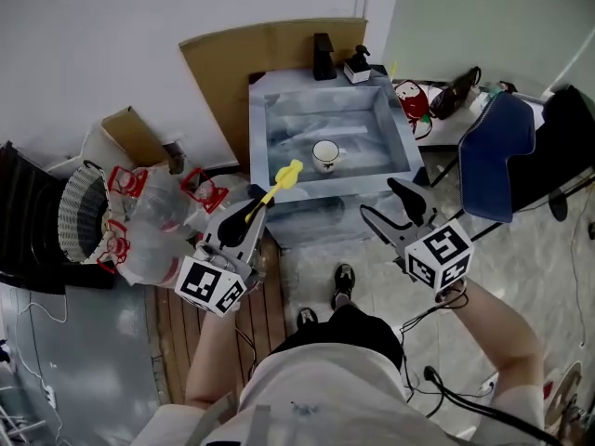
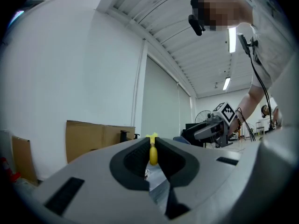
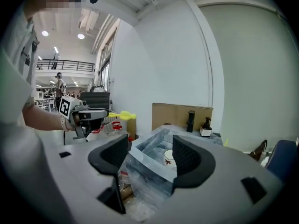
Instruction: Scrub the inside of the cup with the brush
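Note:
A white cup (image 1: 325,155) with a small red print stands upright on the bottom of the plastic-lined sink (image 1: 279,119); the right gripper view shows the cup (image 3: 167,157) past the jaws. My left gripper (image 1: 251,214) is shut on the yellow brush (image 1: 282,180), whose head points toward the sink's near left corner, short of the basin. In the left gripper view the brush handle (image 2: 153,153) is pinched between the pads. My right gripper (image 1: 395,204) hangs open and empty in front of the sink's near right corner, away from the cup.
A black tap (image 1: 323,57) and a soap bottle (image 1: 357,64) stand on the sink's back rim. Cardboard (image 1: 232,63) leans behind it. Clear bags with red print (image 1: 158,216) and a basket (image 1: 79,214) lie left. A blue chair (image 1: 497,154) stands right.

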Demonstrator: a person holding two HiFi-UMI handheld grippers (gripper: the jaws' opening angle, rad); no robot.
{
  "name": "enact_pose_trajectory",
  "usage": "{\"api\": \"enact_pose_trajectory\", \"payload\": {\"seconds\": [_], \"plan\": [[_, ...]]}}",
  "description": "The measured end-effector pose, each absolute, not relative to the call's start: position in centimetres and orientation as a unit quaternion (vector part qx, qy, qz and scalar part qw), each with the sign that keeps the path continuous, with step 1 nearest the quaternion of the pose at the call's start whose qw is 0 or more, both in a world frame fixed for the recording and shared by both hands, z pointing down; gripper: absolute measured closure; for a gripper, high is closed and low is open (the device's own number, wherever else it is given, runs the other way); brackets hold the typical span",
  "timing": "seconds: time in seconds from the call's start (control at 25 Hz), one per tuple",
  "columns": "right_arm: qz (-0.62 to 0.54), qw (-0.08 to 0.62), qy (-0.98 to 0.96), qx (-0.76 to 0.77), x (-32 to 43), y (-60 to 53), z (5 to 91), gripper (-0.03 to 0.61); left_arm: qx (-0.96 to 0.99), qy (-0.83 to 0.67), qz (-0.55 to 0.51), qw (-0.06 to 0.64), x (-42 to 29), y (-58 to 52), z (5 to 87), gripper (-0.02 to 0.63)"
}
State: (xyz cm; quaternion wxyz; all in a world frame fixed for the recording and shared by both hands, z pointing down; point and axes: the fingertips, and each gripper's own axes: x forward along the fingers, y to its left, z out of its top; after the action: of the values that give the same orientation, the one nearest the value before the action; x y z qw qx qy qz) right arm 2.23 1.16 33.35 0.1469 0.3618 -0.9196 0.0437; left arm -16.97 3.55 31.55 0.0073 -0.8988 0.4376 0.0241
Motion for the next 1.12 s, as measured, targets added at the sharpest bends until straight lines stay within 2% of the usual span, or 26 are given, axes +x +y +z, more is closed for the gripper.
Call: {"api": "enact_pose_trajectory", "payload": {"seconds": [0.68, 1.12], "plan": [[0.049, 0.179, -0.935, 0.301, 3.0, -9.2, 36.4, 0.29, -0.89, 0.455, -0.015, -0.013, -14.9, -5.0, 34.3, 0.578], [0.064, 0.226, -0.943, 0.234, 3.0, -14.8, 39.6, 0.291, -0.886, 0.46, -0.049, -0.031, -13.9, -10.1, 36.1, 0.578]]}}
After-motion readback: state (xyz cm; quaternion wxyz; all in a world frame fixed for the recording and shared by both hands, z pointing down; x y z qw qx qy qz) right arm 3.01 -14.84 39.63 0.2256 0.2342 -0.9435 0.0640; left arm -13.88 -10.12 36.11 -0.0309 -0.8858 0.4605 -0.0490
